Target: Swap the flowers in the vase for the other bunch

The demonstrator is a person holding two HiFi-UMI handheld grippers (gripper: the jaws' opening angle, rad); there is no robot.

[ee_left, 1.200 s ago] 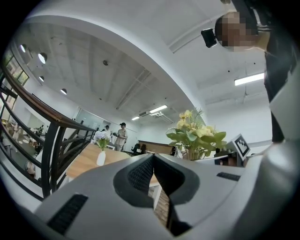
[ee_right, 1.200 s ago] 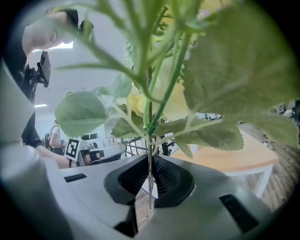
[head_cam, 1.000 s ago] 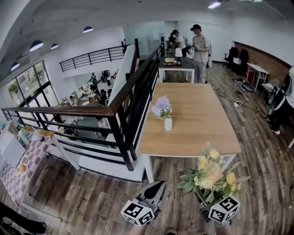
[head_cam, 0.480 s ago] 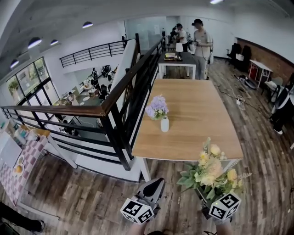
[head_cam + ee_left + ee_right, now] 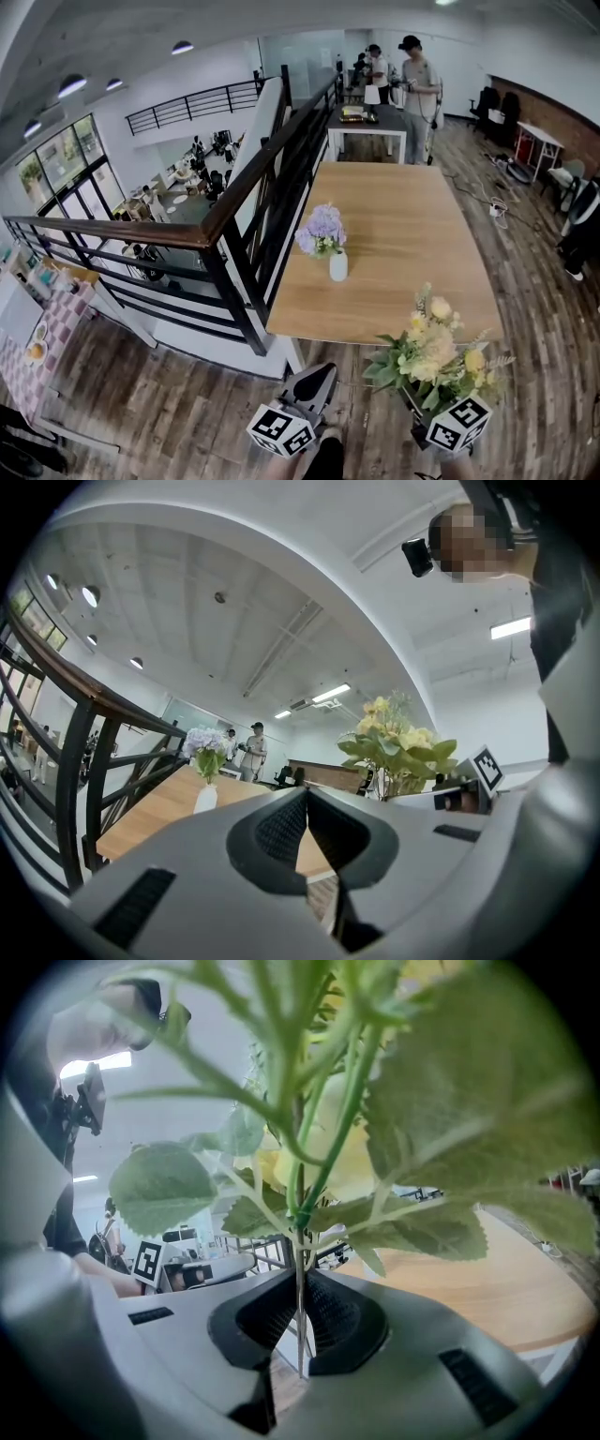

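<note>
Yellow bunch (image 5: 433, 361) clamped by its stems in the right tongs (image 5: 300, 1330) — left tongs (image 5: 307, 832) clenched, empty; vase (image 5: 338, 266) well apart on the surface (image 5: 412, 234).

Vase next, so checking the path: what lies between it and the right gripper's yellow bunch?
Only bare tabletop between vase and bunch, per the head view.

The head view looks steeply down over the worktop (image 5: 403, 234); both gripper views skim it low, along their jaws.

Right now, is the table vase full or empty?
Full: purple flowers stand upright in the white vase; the yellow bunch is in the right gripper.
</note>
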